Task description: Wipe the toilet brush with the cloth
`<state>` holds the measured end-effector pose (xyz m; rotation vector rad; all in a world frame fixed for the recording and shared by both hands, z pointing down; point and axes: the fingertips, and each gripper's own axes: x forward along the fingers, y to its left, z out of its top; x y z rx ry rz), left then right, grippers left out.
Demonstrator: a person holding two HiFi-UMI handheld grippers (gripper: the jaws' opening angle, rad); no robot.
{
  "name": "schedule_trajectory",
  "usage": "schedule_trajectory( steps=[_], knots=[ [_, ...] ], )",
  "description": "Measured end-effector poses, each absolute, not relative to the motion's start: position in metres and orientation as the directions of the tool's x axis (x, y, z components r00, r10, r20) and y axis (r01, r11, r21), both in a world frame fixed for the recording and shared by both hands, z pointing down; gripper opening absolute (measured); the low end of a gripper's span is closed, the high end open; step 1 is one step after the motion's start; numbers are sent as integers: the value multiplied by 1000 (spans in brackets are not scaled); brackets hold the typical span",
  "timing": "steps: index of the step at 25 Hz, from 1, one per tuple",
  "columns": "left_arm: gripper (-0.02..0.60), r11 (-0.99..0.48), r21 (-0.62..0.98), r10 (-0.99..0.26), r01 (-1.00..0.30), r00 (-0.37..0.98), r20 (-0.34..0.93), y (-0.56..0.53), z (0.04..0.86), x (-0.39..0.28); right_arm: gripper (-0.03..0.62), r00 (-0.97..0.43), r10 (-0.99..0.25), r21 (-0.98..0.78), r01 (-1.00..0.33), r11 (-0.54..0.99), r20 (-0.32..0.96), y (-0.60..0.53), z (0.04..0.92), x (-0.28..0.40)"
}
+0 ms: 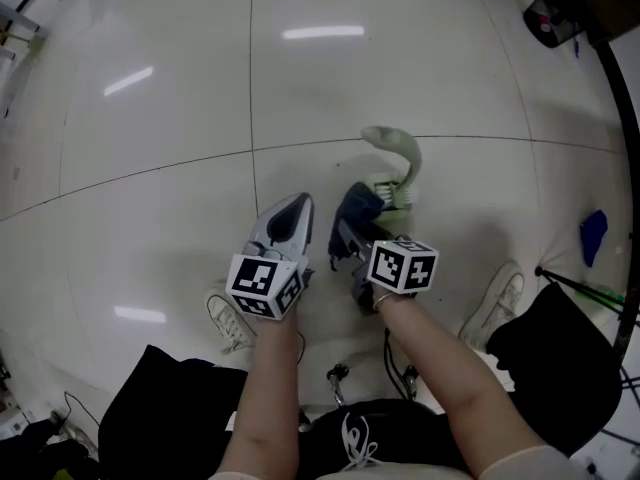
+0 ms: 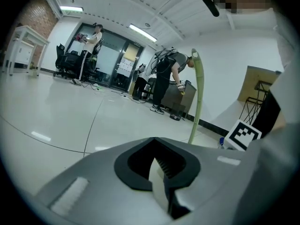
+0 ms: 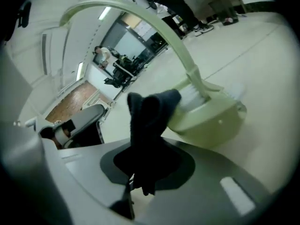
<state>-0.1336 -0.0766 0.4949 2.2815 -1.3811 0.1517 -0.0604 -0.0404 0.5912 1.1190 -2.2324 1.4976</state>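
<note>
A pale green toilet brush [image 1: 404, 154] stands in its round holder [image 1: 393, 192] on the tiled floor, its curved handle arching up. In the right gripper view the handle [image 3: 154, 20] and holder [image 3: 212, 117] are close ahead. My right gripper [image 1: 352, 234] is shut on a dark blue cloth [image 1: 356, 211], and the cloth [image 3: 148, 117] hangs beside the white bristles [image 3: 193, 95] at the holder's rim. My left gripper [image 1: 296, 208] hovers just left of it, jaws together with nothing held. From the left gripper [image 2: 162, 173], the brush handle [image 2: 198, 93] rises at the right.
The holder's own shoes [image 1: 228, 320] [image 1: 495, 303] stand on the floor below the grippers. A black chair [image 1: 558, 360] and a blue item [image 1: 593, 236] are at the right. Far off, people [image 2: 166, 79] stand by desks, and a white table [image 2: 21, 42] is at the left.
</note>
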Motion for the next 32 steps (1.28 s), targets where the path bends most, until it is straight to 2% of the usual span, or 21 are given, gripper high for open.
schedule_trajectory(
  steps=[5, 8, 15, 17, 21, 26, 32],
  knots=[
    [6, -396, 328, -788, -858, 501, 358, -76, 510, -141, 75, -565, -485, -623, -780, 52, 667, -30, 637, -33],
    [6, -397, 331, -784, -856, 504, 363, -77, 513, -146, 77, -550, -481, -591, -803, 79, 683, -23, 652, -22],
    [6, -380, 327, -803, -865, 485, 347, -81, 505, -155, 77, -544, -372, -555, -827, 88, 752, -6, 644, -30],
    [6, -372, 326, -813, -869, 474, 338, -81, 502, -156, 77, -578, -388, -576, -806, 134, 718, -13, 626, -47],
    [6, -373, 337, -819, -865, 477, 319, -81, 499, -158, 77, -635, -512, -646, -740, 187, 579, -60, 569, -79],
    [6, -385, 347, -809, -855, 494, 320, -79, 501, -155, 75, -608, -591, -762, -647, -18, 530, -98, 562, -80],
    [6, -420, 369, -785, -829, 536, 311, -76, 507, -151, 72, -623, -572, -820, -546, -169, 533, -83, 581, -95]
  ],
)
